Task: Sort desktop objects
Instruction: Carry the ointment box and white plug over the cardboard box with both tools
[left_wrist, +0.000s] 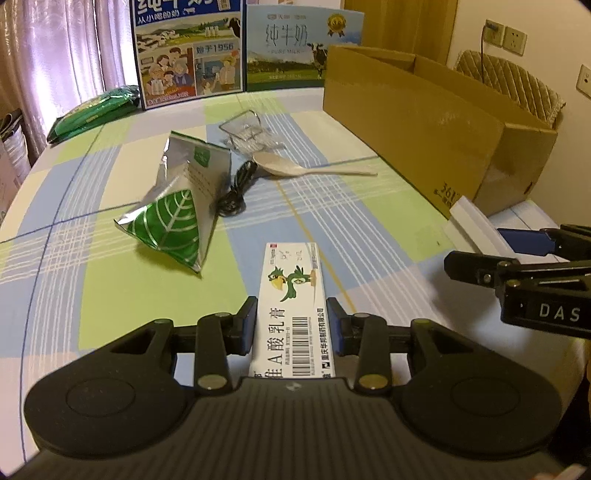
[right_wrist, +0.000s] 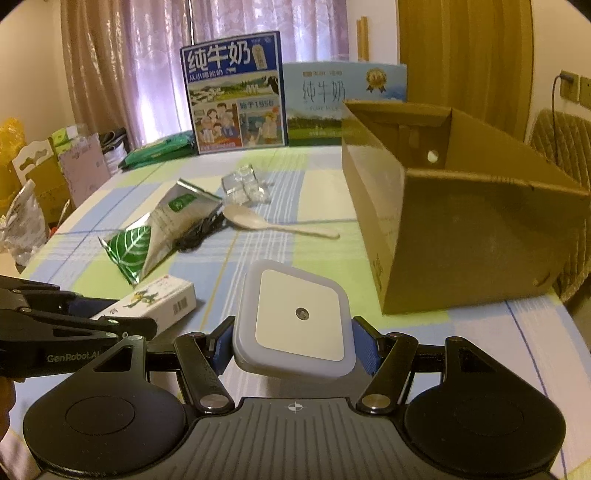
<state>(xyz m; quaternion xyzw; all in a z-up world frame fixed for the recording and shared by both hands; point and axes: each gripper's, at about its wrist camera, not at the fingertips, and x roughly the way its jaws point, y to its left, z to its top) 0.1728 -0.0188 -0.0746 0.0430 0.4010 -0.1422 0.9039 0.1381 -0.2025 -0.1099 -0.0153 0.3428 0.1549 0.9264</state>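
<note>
Ointment box (left_wrist: 293, 314) being squeezed between the blue pads of the left gripper (left_wrist: 291, 325), pointing long-ways out over the checked tablecloth (left_wrist: 110, 288). Night light (right_wrist: 295, 317), square and white, being pinched tight in the right gripper (right_wrist: 293, 343), sitting near the open cardboard box (right_wrist: 461, 236). Lying farther back on the cloth: green leaf pouch (left_wrist: 173, 225), black cable (left_wrist: 236, 192) touching it, pale spoon (left_wrist: 295, 168), clear plastic piece (left_wrist: 247, 133). Standing at the far edge: two milk cartons (left_wrist: 188, 51).
</note>
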